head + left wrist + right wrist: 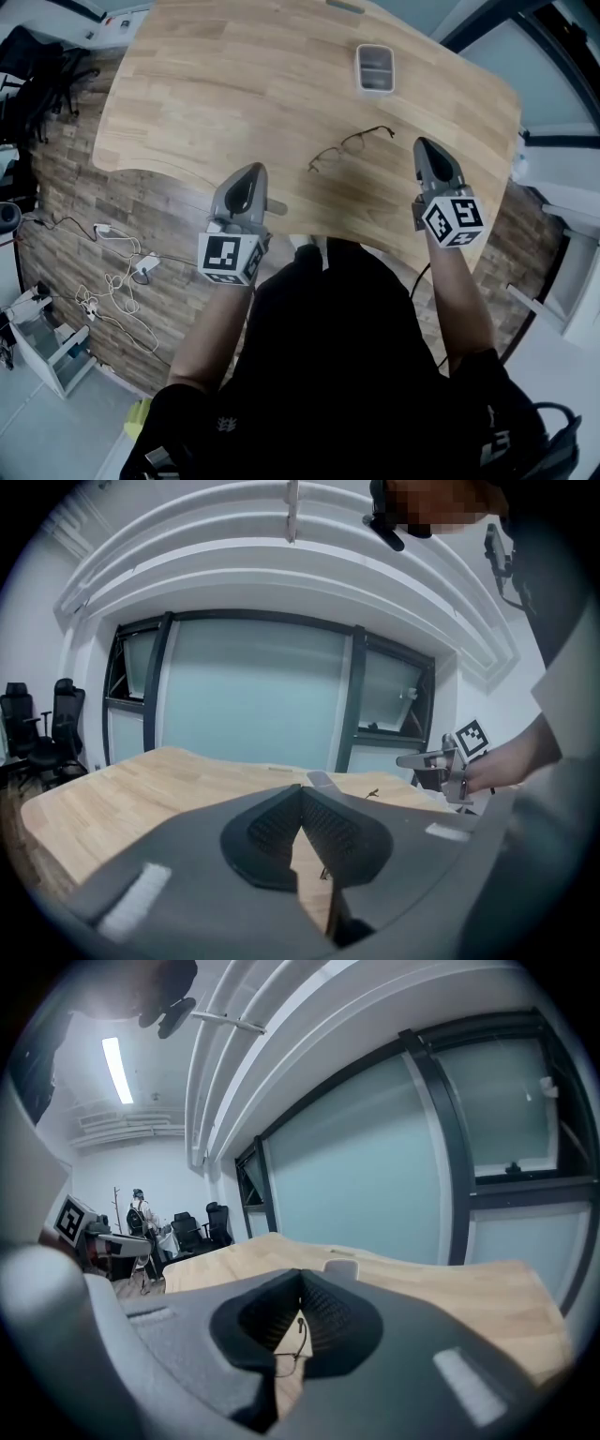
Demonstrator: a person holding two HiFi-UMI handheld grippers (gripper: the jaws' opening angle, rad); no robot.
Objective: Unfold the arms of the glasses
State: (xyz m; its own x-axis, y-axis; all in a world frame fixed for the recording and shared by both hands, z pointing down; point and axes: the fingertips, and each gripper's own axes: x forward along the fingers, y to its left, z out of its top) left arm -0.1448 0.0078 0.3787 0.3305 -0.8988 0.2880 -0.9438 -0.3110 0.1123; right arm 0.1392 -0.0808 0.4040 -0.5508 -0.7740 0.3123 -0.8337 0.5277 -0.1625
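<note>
Thin dark wire-rimmed glasses [349, 146] lie on the wooden table [234, 84], near its front edge, with nothing touching them. My left gripper [254, 171] hovers to their left over the table's front edge, jaws closed tip to tip with nothing in them. To their right is my right gripper [423, 143], also shut and holding nothing. In the right gripper view the glasses [291, 1358] show through the slot below the touching tips [300, 1274]. The left gripper view shows its own closed tips [302, 789], a bit of the glasses [372, 792] and the other gripper [436, 761].
A grey glasses case [375, 67] lies farther back on the table. Cables and a power strip [117, 272] trail over the wood-pattern floor at left, beside a white rack [42, 342]. Office chairs [42, 728] stand by the glass wall.
</note>
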